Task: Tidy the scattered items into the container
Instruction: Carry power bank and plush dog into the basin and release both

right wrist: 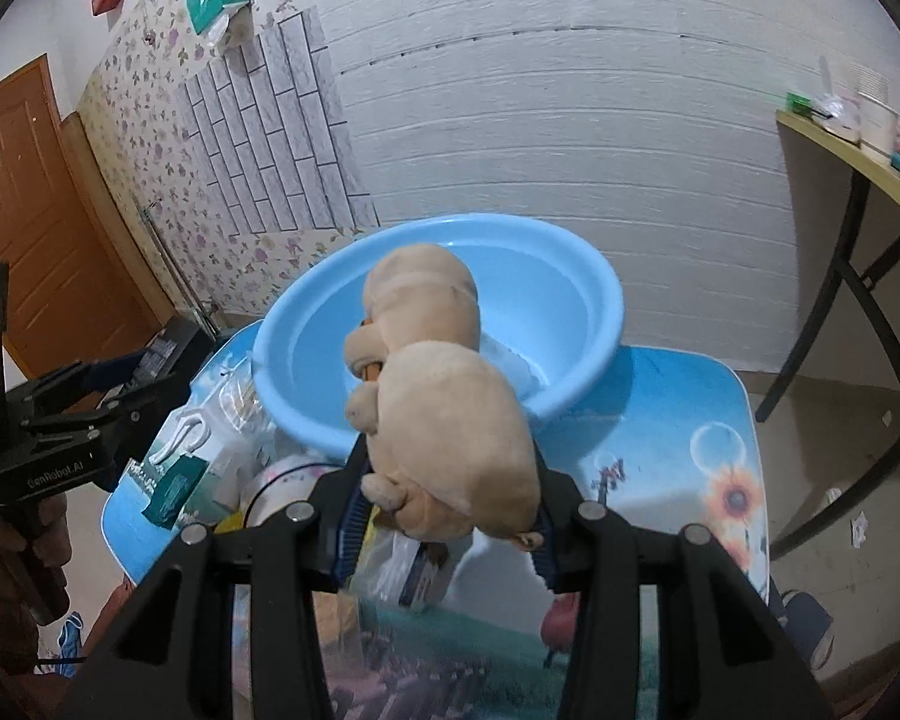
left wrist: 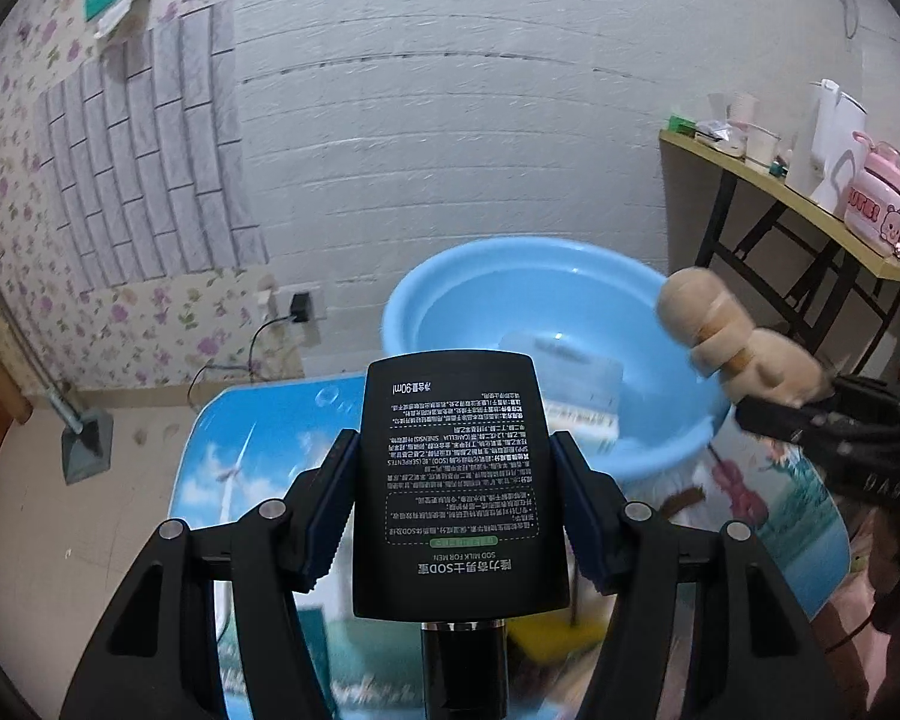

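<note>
With the left tongs [left wrist: 453, 504] pinching the black lotion bottle [left wrist: 459, 480] and the right tongs [right wrist: 450, 516] pinching the plush toy [right wrist: 444, 420], carry both fully over the blue basin [right wrist: 594, 300] rim before releasing.

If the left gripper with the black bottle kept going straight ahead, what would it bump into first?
Most likely the blue basin. The left gripper, shut on the black bottle, points down toward its near rim and bowl. Depth is hard to judge, so the bottle might clear the rim.

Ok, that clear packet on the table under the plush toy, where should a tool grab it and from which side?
Probably by the clear packet's raised near edge, coming from above on the near side. It lies flat and thin on the table, so pinching across its loose plastic edge suits it best. The right tool must first drop the plush toy.
</note>
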The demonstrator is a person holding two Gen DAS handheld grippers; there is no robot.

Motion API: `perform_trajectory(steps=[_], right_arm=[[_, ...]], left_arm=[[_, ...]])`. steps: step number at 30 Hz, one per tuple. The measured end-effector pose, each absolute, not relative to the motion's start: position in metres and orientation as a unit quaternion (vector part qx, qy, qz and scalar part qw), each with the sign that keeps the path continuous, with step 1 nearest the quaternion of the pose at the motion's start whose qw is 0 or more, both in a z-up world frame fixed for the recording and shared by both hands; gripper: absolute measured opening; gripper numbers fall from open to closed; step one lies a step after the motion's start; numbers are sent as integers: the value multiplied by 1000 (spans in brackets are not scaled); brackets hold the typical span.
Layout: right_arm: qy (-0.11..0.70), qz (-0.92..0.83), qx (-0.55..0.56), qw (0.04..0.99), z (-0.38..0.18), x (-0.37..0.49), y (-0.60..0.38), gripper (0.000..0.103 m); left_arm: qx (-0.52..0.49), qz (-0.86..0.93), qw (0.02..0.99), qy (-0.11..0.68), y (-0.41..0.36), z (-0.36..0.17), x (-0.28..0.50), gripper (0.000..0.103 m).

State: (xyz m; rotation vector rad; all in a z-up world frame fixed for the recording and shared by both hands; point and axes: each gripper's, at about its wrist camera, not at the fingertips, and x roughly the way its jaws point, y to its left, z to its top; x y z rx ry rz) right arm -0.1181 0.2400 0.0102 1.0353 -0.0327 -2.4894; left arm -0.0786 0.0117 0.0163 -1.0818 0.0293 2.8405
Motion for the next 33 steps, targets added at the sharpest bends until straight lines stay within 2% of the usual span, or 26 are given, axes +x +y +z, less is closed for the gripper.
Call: perform_trajectory(steps=[17, 22, 33], right_arm=[[6, -894, 385, 228, -5, -170, 228, 44], [24, -890, 391, 233, -7, -172, 219, 47], [23, -891, 392, 229, 1, -154, 223, 46]], left_arm=[[-384, 917, 104, 35, 60, -7, -150, 62], [-391, 913, 113, 33, 63, -14, -151, 62], [-367, 922, 118, 40, 61, 4, -122, 61]])
